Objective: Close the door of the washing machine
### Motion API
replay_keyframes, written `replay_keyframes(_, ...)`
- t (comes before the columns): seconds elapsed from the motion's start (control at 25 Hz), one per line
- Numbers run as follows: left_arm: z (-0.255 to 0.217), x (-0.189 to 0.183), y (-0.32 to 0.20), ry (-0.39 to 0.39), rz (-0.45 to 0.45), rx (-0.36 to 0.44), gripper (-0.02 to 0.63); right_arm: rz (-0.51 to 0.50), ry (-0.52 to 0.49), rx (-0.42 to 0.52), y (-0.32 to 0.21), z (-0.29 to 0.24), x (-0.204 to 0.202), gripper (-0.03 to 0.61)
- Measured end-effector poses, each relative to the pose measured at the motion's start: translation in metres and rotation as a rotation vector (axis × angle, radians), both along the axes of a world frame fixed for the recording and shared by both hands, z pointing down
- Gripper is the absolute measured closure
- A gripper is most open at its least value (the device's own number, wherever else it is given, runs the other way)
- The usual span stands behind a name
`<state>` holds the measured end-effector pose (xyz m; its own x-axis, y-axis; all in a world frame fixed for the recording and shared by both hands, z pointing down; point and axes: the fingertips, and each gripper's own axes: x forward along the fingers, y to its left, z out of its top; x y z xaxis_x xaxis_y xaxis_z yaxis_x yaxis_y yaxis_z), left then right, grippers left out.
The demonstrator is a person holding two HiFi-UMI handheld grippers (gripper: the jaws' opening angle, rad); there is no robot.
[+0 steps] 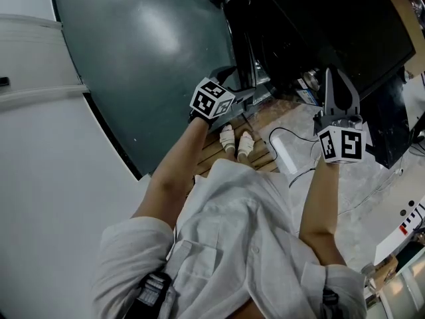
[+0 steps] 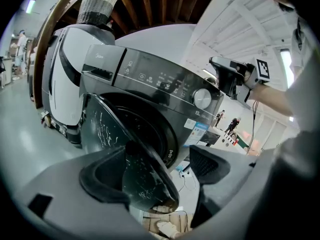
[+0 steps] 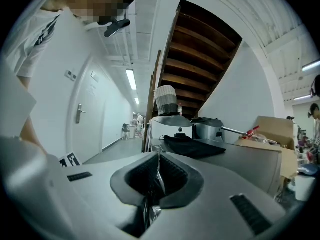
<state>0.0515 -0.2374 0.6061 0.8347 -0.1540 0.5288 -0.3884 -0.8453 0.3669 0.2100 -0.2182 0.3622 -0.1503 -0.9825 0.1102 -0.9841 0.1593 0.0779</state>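
**Washer door, standing open**

Item 1, washing machine [image 2: 165, 84]: dark front, drum mouth uncovered; its door [image 2: 135, 179] is swung out at the near left.

Item 2, left gripper [image 2: 157, 166]: I read the jaws as apart; the door's rim lies between them (I cannot tell if they touch).

Item 3, right gripper [image 3: 158, 176]: jaws together on nothing; held right of the door, apart from it.

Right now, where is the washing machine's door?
The door stands open at the head view's upper left, its rim between the parted jaws of the left gripper.
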Motion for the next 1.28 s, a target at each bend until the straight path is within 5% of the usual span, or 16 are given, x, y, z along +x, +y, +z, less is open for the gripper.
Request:
replay_keyframes(0.84, 0.000, 0.093, -0.006, 0.046, 0.060, -0.005, 0.224, -0.026, 0.036, 0.007, -0.009, -0.003, 0.010, 0.548)
replay_keyframes(1.28, 0.001, 0.111, -0.016, 0.064, -0.019, -0.009, 0.224, -0.054, 0.015, -0.002, -0.008, -0.004, 0.010, 0.548)
